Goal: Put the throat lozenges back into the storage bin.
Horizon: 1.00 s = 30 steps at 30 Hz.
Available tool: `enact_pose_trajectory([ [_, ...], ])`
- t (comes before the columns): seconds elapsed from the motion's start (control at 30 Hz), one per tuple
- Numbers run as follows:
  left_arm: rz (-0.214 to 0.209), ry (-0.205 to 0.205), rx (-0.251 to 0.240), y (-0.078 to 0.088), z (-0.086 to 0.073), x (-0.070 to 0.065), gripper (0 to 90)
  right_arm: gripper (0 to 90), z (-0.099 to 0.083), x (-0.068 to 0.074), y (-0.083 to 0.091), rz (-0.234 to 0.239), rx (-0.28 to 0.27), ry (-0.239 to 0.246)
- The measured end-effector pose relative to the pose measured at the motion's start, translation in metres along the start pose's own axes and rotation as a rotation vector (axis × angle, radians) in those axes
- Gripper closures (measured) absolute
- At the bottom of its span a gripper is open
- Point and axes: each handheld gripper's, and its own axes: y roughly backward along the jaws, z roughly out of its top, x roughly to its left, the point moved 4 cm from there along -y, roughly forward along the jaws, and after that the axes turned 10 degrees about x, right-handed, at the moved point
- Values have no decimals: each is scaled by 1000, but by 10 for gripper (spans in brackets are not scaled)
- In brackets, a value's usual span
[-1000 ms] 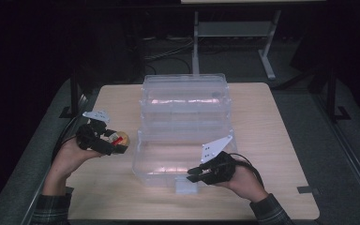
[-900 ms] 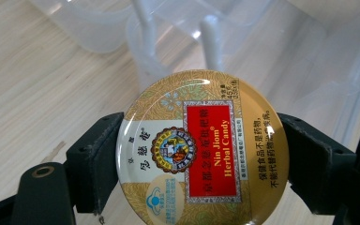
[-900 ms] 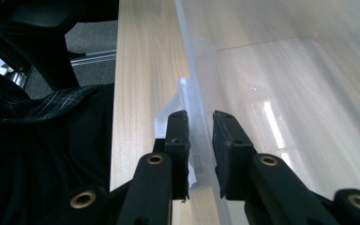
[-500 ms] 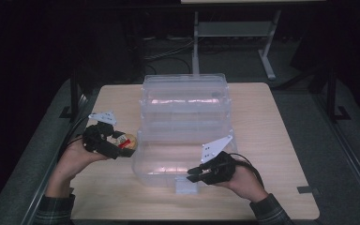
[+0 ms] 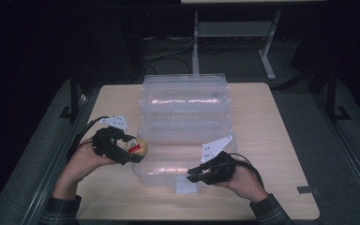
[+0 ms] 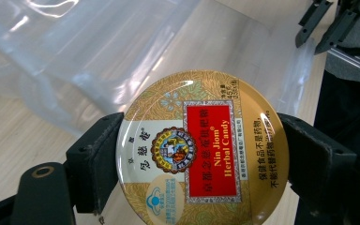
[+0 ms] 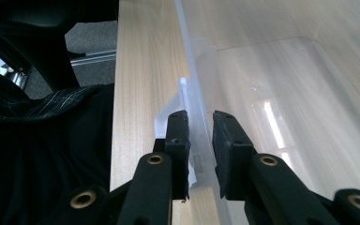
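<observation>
L gripper (image 6: 192,154) clamps the tin (image 6: 201,150) by its rim, just beside the box (image 5: 185,126); R gripper (image 7: 200,140) pinches box's front wall. Tilt and your tin slips; yank R and the box skids.

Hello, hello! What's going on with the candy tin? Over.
Left tool clamps candy tin beside the clear box. Right tool pinches its front wall. Nothing blocking.

Glossy printed metal candy tin (image 6: 201,150), clear smooth plastic storage box (image 5: 185,108), matt pale wood-grain table (image 5: 272,140).
</observation>
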Motion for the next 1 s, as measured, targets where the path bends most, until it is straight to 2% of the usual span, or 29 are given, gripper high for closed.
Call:
enact_pose_trajectory([
  [0.17, 6, -33, 4, -6, 5, -6, 198, 766, 0, 0, 0, 0, 0, 1],
  [0.63, 0, -71, 46, -26, 10, -16, 198, 766, 0, 0, 0, 0, 0, -1],
  [1.0, 4, -94, 64, -32, 12, -20, 198, 766, 0, 0, 0, -1, -1, 2],
])
